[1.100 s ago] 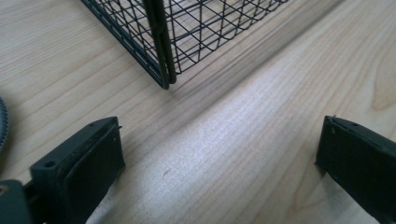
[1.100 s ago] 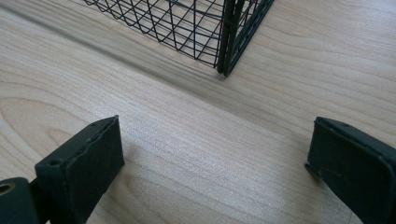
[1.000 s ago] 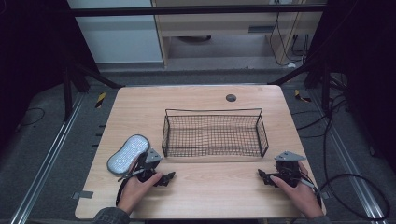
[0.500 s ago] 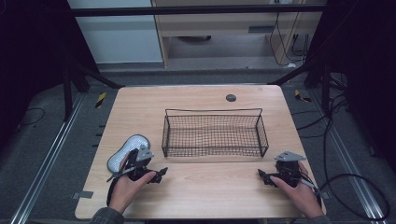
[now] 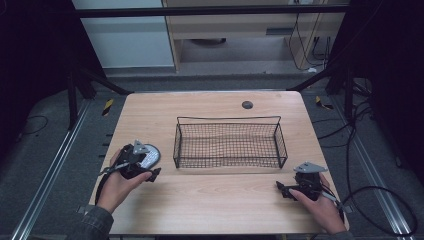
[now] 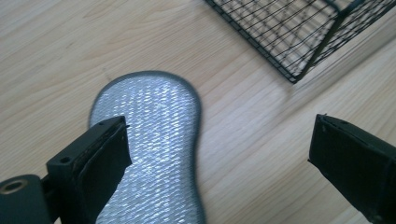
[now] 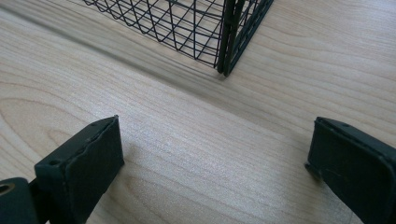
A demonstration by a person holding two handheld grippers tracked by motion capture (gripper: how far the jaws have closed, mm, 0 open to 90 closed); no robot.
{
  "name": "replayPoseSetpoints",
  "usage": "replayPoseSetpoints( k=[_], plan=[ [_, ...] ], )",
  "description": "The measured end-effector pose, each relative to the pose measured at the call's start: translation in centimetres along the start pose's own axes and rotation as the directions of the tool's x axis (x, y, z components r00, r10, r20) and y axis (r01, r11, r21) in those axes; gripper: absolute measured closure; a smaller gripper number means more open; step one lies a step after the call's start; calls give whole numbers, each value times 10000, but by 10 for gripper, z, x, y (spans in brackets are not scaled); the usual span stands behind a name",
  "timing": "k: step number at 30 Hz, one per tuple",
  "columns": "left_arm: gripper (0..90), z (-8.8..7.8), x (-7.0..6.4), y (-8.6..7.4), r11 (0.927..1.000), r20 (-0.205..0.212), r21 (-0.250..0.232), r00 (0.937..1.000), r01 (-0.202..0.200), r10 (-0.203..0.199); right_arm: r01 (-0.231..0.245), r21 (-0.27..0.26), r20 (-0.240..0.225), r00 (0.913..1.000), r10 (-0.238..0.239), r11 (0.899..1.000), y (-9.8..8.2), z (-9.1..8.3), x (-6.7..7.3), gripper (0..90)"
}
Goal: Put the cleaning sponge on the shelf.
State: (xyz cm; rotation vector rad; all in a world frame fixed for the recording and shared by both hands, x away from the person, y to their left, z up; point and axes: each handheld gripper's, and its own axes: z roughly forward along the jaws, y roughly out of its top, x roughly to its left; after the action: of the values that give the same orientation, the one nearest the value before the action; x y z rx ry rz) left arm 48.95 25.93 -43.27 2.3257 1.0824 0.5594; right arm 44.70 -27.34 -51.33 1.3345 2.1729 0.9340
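A black wire basket (image 5: 229,142) is set mid-table (image 5: 210,200). A small dark round disc (image 5: 247,104) is seen beyond it, well apart.

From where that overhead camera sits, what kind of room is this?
Probably a lab or workshop bench set up for recording. A bare wooden table carries a wire basket and a silvery pad, dark frame posts stand around it, and cables trail across the floor.
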Motion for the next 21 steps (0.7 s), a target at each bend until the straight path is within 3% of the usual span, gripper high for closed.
replayPoseSetpoints(
  k=[2,7,11,16,21],
  plan=[
    [45,-1,13,0,9992,73,307,9996,263,-265,-2,0,1,10000,2,10000,0,0,0,34],
    [51,3,31,-5,9952,116,856,9987,480,-492,3,-1,2,10000,-3,10000,0,0,0,34],
    [52,5,40,-5,9918,23,1192,9989,467,-473,-1,-4,17,10000,1,10000,0,0,0,34],
    [43,6,45,-5,9893,187,1335,9979,585,-615,0,1,11,10000,0,10000,0,0,0,34],
    [43,7,47,-5,9901,68,1294,9984,548,-561,1,-1,15,10000,-1,10000,0,0,0,34]
  ],
)
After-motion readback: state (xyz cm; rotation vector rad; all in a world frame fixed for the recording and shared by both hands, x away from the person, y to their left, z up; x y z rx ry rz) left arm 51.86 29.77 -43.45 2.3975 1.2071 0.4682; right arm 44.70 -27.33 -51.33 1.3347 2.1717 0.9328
